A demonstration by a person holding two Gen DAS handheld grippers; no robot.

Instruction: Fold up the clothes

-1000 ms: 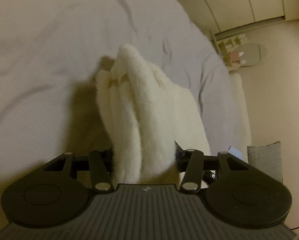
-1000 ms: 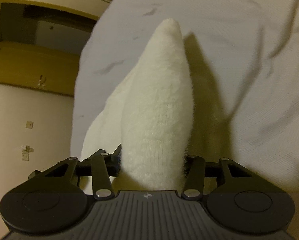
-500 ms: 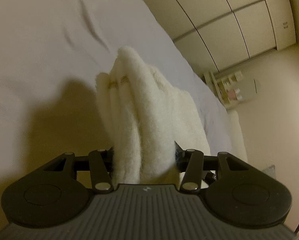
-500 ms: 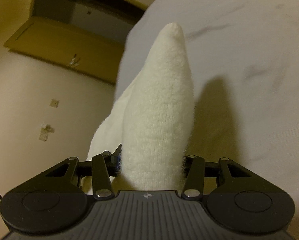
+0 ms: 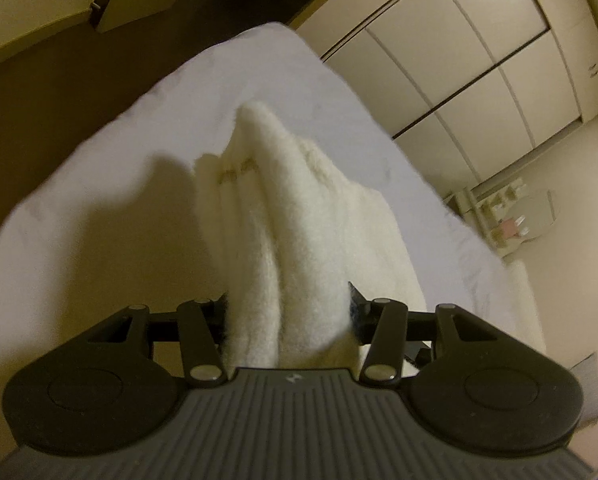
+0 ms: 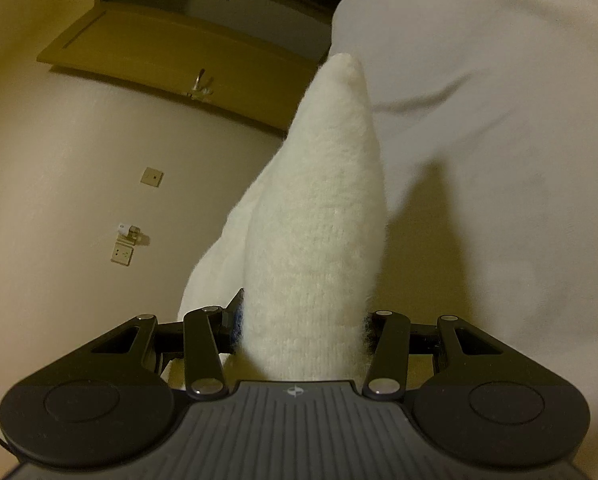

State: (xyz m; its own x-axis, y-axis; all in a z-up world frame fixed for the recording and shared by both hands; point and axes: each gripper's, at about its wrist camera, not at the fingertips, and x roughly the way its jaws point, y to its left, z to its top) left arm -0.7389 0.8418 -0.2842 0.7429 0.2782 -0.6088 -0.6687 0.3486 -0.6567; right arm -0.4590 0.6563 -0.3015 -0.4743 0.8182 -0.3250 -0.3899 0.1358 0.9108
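Observation:
A cream fuzzy knit garment is bunched thick between the jaws of my left gripper, which is shut on it. The cloth rises in folds to a peak and hides the fingers. A small tan label shows on one fold. In the right wrist view another part of the same cream garment stands as a tall cone, with my right gripper shut on it. More of the knit hangs down to the left of that gripper. Both bunches are held above the white bed sheet.
The bed fills the right of the right wrist view, its sheet creased. Pale wardrobe doors stand past the bed's corner, with a small shelf unit on the floor. A wall with sockets and a wooden door lie left.
Both grippers have swept sideways and slightly up with the garment still gripped. The bed has slid back in both views, and the wardrobe, the door and the wall now fill more of them.

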